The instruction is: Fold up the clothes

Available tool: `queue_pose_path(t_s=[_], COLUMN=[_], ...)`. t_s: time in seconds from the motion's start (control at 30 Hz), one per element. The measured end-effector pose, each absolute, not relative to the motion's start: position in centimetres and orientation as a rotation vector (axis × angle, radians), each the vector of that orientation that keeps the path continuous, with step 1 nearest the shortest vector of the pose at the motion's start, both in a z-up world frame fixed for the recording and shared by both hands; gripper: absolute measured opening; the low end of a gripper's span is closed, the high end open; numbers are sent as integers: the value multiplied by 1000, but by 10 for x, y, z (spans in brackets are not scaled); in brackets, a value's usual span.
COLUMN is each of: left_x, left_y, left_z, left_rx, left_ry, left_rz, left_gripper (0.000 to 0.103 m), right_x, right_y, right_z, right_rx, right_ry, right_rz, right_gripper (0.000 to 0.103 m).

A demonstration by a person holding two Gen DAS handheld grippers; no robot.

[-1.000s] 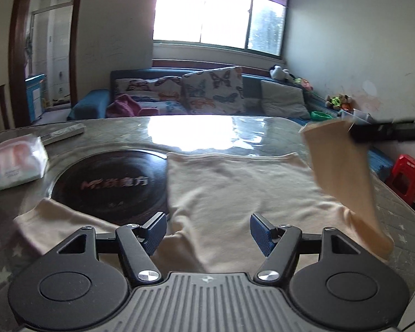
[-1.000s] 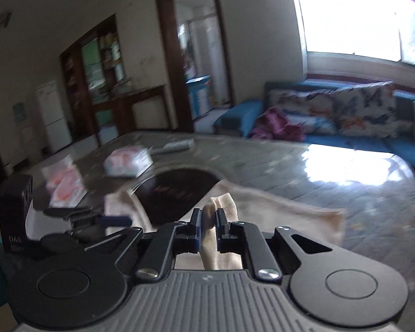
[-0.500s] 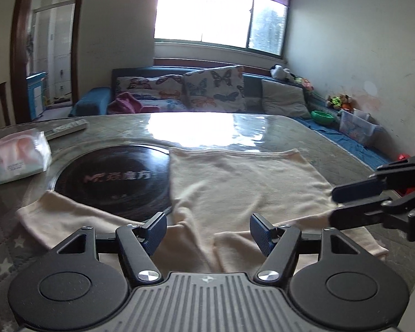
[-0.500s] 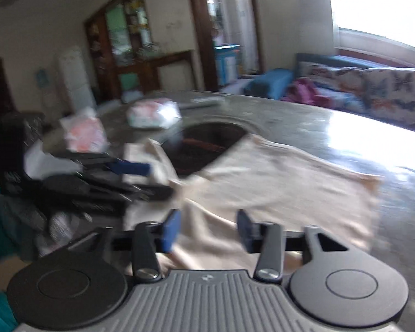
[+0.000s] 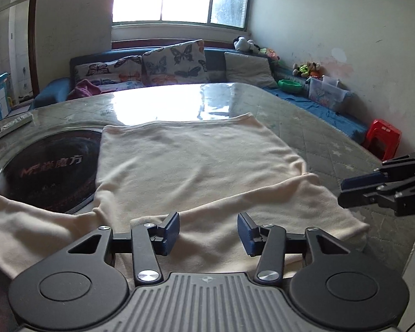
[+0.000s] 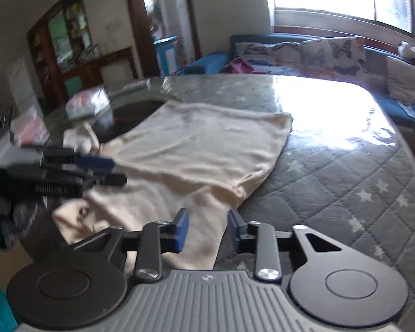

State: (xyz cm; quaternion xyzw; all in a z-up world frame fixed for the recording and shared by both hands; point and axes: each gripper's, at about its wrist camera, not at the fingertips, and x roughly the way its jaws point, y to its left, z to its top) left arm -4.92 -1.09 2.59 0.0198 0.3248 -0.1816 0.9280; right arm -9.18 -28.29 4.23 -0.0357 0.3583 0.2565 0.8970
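A cream long-sleeved top [image 5: 185, 166] lies spread on the table, its right sleeve folded across the near part of the body and its left sleeve trailing off to the left. It also shows in the right wrist view [image 6: 207, 149]. My left gripper [image 5: 207, 232] is open and empty, just above the folded sleeve. My right gripper [image 6: 207, 231] is open and empty over the garment's near right edge. It also shows at the right of the left wrist view [image 5: 354, 191].
The table [image 5: 332, 144] has a grey quilted star cover under glass, with a round black plate [image 5: 49, 166] at the left. Tissue packs [image 6: 88, 105] and a remote [image 5: 11, 124] lie at the far left. A sofa [image 5: 152, 66] and a red stool [image 5: 384, 138] stand beyond.
My right gripper held the right sleeve up, laid it across the body, opened and drew back to the right. My left gripper stayed open, and its view turned rightward.
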Motion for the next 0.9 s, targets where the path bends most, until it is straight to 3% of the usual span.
queue_pose_path(t_s=[0.37,0.67,0.73,0.77,0.8,0.9], left_x=[-48,-54,-57,-60,-63,-71], left_y=[-3,8,15,15,13,8], left_z=[28,28,30,31,31,28], left_rx=[47,77,41,41,49,78], left_ry=[682,688,689,688,689,699], left_rz=[-283,-162,-147,-149,-150,-153], left_gripper=[45,44,44,44,44,46], right_x=[-73,-60,-64,-66,-68,-74], right_y=[-275,-268,-270,-270,-268,-261], right_z=[55,31,35,37,38,35], right_rx=[-129,-182,-177,-180,-198,-266], right_ry=[678,698,683,674,666,656], right_rz=[617,654,683,700,713,749], right_gripper=[20,22,31,45,52,53])
